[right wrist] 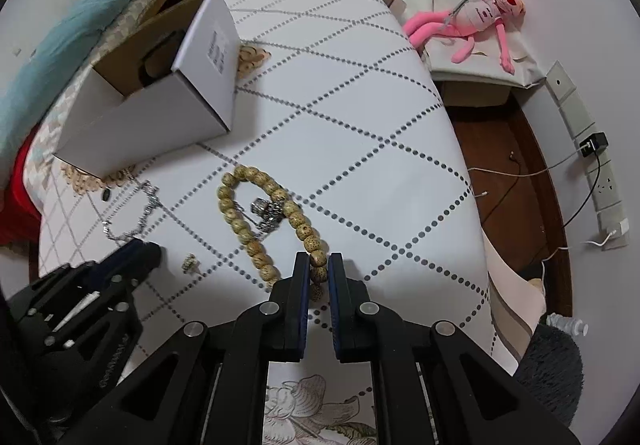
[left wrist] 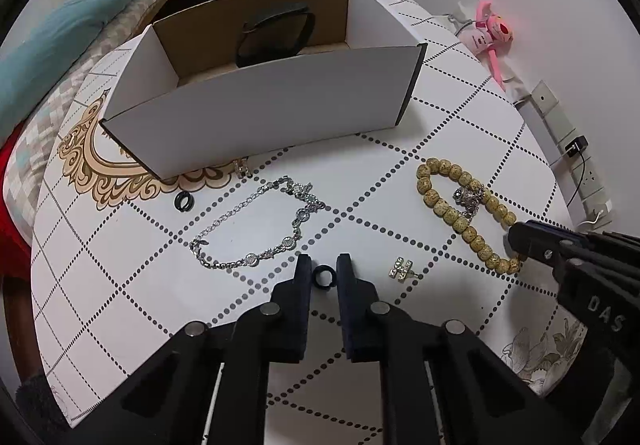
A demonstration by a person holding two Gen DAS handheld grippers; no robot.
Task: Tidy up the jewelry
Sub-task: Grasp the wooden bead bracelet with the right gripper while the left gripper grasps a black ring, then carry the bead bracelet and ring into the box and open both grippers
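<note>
My left gripper [left wrist: 323, 265] has its jaws close around a small black ring [left wrist: 322, 276] on the table, touching or nearly touching it. A silver chain necklace [left wrist: 256, 229] lies just beyond it, and a second black ring [left wrist: 184, 200] lies near the box. A small gold charm [left wrist: 401, 268] lies to the right. My right gripper [right wrist: 319, 263] is shut on the near end of a tan wooden bead bracelet [right wrist: 256, 213], which also shows in the left wrist view [left wrist: 460, 205]. A silver trinket [right wrist: 266, 215] lies inside the bracelet loop.
An open white cardboard box [left wrist: 260, 109] with a dark item [left wrist: 276, 33] inside stands at the back of the table [right wrist: 360, 125]. A pink plush toy [right wrist: 480, 21] lies on a stand to the right. A bed [left wrist: 60, 37] is at the left.
</note>
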